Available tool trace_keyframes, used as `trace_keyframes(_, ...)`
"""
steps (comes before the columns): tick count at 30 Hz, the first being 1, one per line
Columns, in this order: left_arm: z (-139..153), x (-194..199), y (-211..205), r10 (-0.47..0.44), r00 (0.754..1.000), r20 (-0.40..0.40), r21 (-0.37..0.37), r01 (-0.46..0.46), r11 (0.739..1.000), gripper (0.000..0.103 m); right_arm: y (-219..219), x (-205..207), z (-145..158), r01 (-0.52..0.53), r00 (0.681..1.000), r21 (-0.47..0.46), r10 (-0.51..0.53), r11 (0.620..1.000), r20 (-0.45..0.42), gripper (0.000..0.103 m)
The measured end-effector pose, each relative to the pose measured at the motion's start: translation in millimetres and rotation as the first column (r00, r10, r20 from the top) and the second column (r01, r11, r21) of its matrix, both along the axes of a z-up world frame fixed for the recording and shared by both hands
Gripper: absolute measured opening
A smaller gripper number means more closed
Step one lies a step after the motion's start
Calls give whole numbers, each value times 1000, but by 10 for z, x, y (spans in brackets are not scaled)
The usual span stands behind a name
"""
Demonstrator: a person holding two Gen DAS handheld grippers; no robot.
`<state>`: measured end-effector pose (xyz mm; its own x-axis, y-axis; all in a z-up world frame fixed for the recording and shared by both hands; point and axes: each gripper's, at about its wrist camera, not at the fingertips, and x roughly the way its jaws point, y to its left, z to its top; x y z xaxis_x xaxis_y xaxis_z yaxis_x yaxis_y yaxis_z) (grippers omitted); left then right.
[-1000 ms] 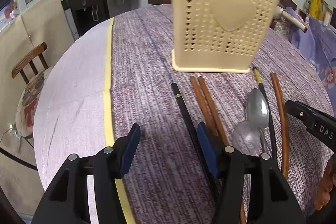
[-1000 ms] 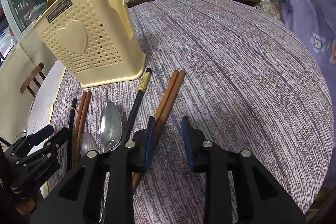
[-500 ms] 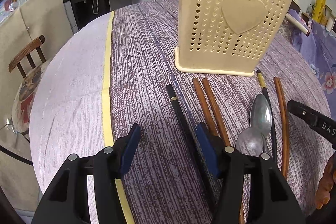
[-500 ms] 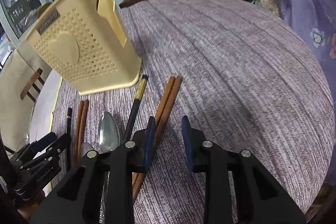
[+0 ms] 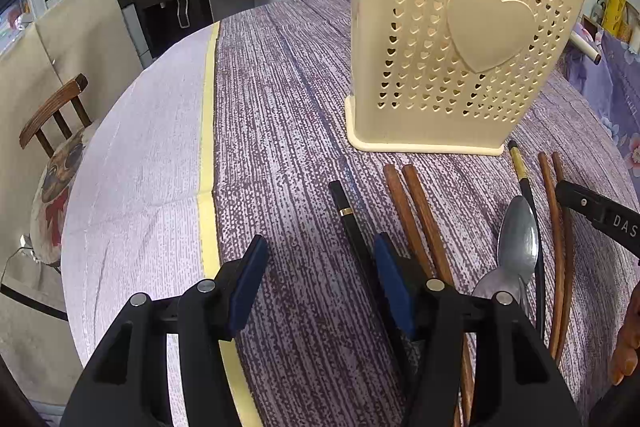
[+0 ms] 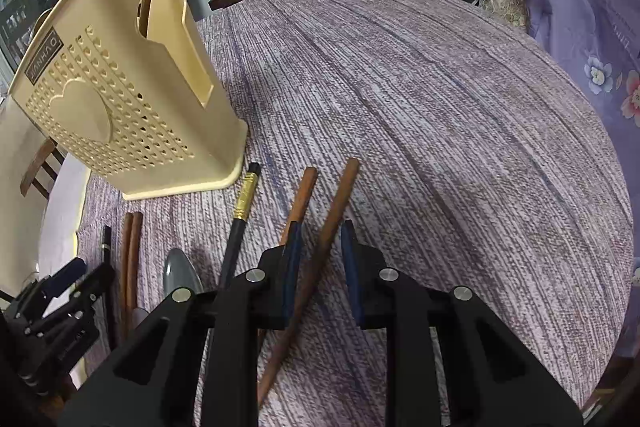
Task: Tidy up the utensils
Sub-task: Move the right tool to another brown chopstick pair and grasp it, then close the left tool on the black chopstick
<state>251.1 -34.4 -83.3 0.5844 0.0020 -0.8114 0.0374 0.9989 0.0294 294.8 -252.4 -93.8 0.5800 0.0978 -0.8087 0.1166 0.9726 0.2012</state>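
Only right wrist view shows the right gripper (image 6: 320,247) closing — brown chopstick (image 6: 334,211) between.

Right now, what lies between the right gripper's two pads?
In the right wrist view, one brown chopstick runs between the closing jaws of the right gripper; its partner lies outside the left pad.

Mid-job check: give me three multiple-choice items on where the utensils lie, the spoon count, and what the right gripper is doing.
1. The loose utensils lie
A. inside the cream holder
B. on the tablecloth in front of it
C. on the chair

2. Metal spoons in the left wrist view
A. two
B. four
C. none

3. Between the right gripper's pads
A. nothing
B. a spoon
C. one brown chopstick

Key: 1 B, the chopsticks lie below the cream holder base. 2 A, two metal spoons overlap. 3 C, the right gripper, jaws closing, straddles one brown chopstick; its twin lies outside.
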Motion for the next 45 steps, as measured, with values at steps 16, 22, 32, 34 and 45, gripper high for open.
trace_keyframes(16,29,9,-266,-37,999,-14,24,37,999,17,54,175,-7,35,999,0,-35,999,0,11)
trace_keyframes(22,33,-5,-292,-49,999,-14,25,49,998,12,37,189,8,25,1000,9,-25,1000,0,11)
trace_keyframes(32,41,9,-231,-32,999,-11,-16,31,999,9,-41,193,2,40,999,72,-40,997,8,10)
trace_keyframes(34,42,16,-228,-26,1000,-10,-22,26,999,9,-45,191,1,39,999,77,-40,996,10,10)
trace_keyframes(45,123,29,-93,-8,1000,9,-104,9,995,8,-159,82,136,33,996,156,-46,987,75,10)
